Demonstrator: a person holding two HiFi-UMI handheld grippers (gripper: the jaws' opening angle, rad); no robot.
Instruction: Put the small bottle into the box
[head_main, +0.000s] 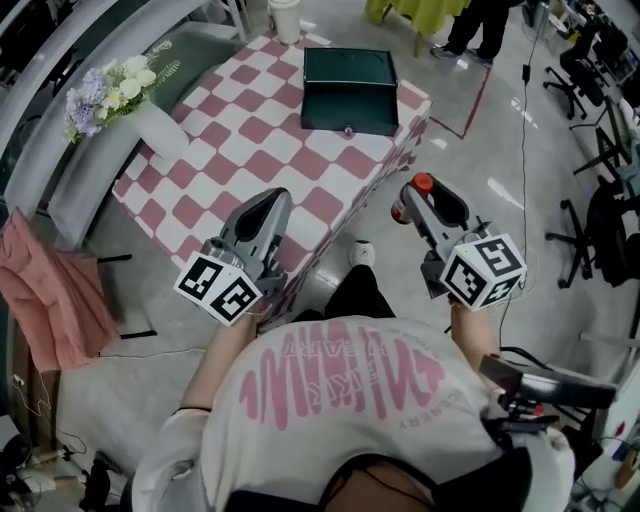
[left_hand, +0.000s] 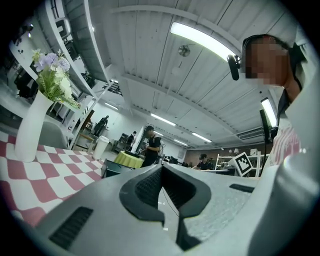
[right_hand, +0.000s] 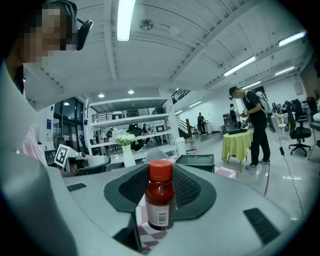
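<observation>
The small bottle (head_main: 421, 184) has a red cap, dark red contents and a white label. It stands upright between the jaws of my right gripper (head_main: 410, 196), which is shut on it off the table's near right corner. In the right gripper view the bottle (right_hand: 160, 197) fills the middle between the dark pads (right_hand: 192, 190). The dark green box (head_main: 350, 90) lies open at the far end of the table, also seen as the box (right_hand: 196, 162) beyond the bottle. My left gripper (head_main: 274, 200) is over the table's near edge, shut with nothing in it.
The table (head_main: 250, 150) wears a pink and white checked cloth. A white vase of flowers (head_main: 148, 118) stands at its left side and a white cup (head_main: 285, 18) at the far edge. A yellow-green draped table (head_main: 420, 12) and office chairs (head_main: 600, 50) stand beyond.
</observation>
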